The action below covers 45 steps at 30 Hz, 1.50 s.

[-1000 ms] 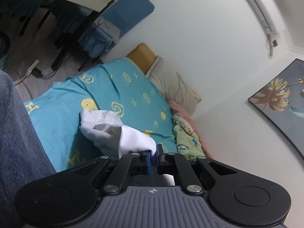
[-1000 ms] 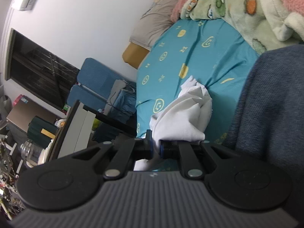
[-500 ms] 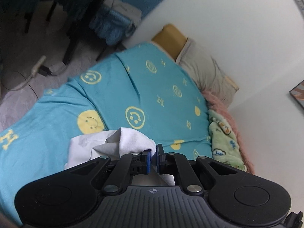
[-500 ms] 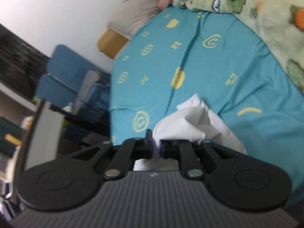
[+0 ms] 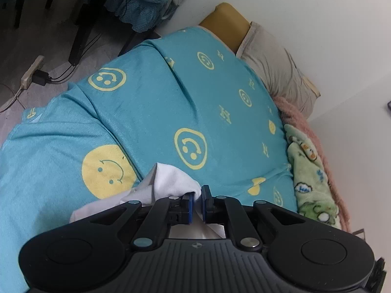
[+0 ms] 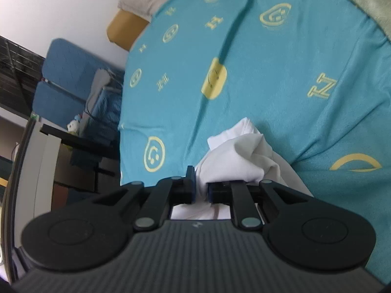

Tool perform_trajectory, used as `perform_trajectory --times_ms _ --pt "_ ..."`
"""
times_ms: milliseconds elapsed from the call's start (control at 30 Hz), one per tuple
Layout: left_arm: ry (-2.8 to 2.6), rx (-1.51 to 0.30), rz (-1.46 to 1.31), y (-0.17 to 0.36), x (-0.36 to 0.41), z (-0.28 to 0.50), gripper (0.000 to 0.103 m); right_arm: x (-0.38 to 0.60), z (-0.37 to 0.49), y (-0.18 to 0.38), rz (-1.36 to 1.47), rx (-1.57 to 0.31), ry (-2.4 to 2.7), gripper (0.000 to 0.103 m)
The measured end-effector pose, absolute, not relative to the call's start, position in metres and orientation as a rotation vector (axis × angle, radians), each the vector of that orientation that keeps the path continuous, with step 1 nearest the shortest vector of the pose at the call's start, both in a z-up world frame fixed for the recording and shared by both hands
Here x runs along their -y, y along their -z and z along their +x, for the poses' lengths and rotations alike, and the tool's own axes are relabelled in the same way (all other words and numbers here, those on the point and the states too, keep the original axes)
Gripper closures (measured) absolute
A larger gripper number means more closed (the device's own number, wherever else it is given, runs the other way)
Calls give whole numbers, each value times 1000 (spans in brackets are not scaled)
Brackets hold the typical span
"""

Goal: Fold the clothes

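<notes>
— White garment (image 5: 171,182) hangs bunched over the bed's (image 5: 151,112) near edge, left tool (image 5: 197,201) and right tool (image 6: 200,187) each clamped on it.
— Risk?
— Thin pinches (folds bundled); cloth could slip free mid-spread.

White garment (image 5: 171,183): smooth matt cloth, softly creased. Bedsheet (image 5: 156,112): teal woven cloth, slight sheen, yellow print. Left tongs (image 5: 197,201) and right tongs (image 6: 200,188): matt black plastic, ribbed housing, dull metal rivets. Green blanket (image 5: 310,180): fuzzy fleece. Pillow (image 5: 273,61): matt beige cloth.
</notes>
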<state>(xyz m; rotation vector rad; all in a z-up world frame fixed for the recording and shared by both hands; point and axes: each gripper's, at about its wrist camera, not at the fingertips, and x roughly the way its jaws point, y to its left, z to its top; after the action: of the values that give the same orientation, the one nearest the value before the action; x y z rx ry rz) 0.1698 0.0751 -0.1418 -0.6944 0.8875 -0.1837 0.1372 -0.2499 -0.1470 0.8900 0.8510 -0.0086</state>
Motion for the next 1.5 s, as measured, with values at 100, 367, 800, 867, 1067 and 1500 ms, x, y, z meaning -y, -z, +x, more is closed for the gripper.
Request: perform_trajectory --times_ms 100,367,800,867,1067,1500 --pt "174 -911 -675 154 -74 181 96 246 143 151 854 -849 -4 85" --pt "230 -914 -637 150 -72 182 61 233 140 140 822 -766 -145 21" --pt "268 -901 -219 152 -15 171 33 202 147 142 403 -796 -107 61" --pt "252 -914 -190 160 -12 175 33 196 161 152 314 -825 -91 61" --pt "224 -900 -155 165 -5 176 33 187 169 160 254 -835 -90 63" --pt "234 -857 -14 130 16 99 35 170 93 120 199 -798 -118 61"
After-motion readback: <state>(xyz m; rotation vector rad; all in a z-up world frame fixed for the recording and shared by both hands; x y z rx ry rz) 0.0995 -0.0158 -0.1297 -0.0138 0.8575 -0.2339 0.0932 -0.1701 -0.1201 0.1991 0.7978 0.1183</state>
